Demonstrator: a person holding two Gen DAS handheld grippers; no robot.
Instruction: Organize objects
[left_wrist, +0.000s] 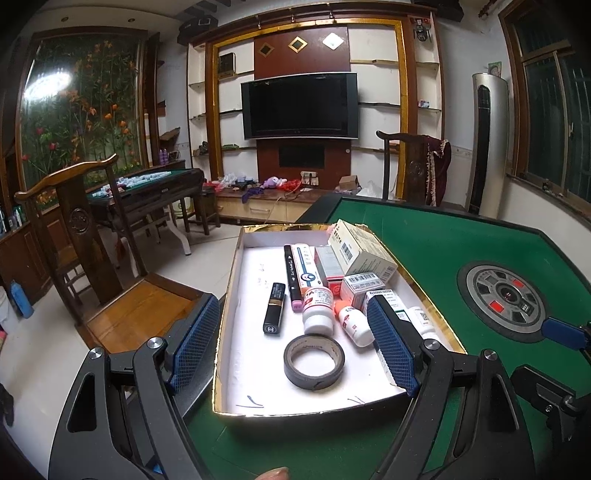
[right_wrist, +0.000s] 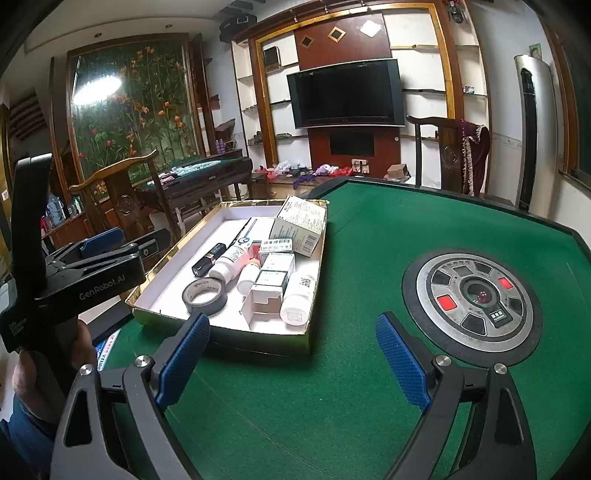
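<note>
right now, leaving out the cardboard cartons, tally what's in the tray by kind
white pill bottles: 3
black tape roll: 1
black lipstick: 1
black marker: 1
total: 6

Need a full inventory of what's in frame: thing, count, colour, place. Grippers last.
tray: 1, white inside with gold rim, on the green table's left edge
tape roll: 1, black, near end of tray
lipstick: 1, black and gold, lying left of the bottles
marker: 1, black with pink cap, beside the lipstick
pill bottles: at least 3, white, mid tray
medicine boxes: several, mostly white, stacked at tray's right and far side
table: 1, green felt, with a round silver dial in its centre
chair: 1, brown wood, left of tray
left gripper: open, over the tray
right gripper: open, over bare felt
</note>
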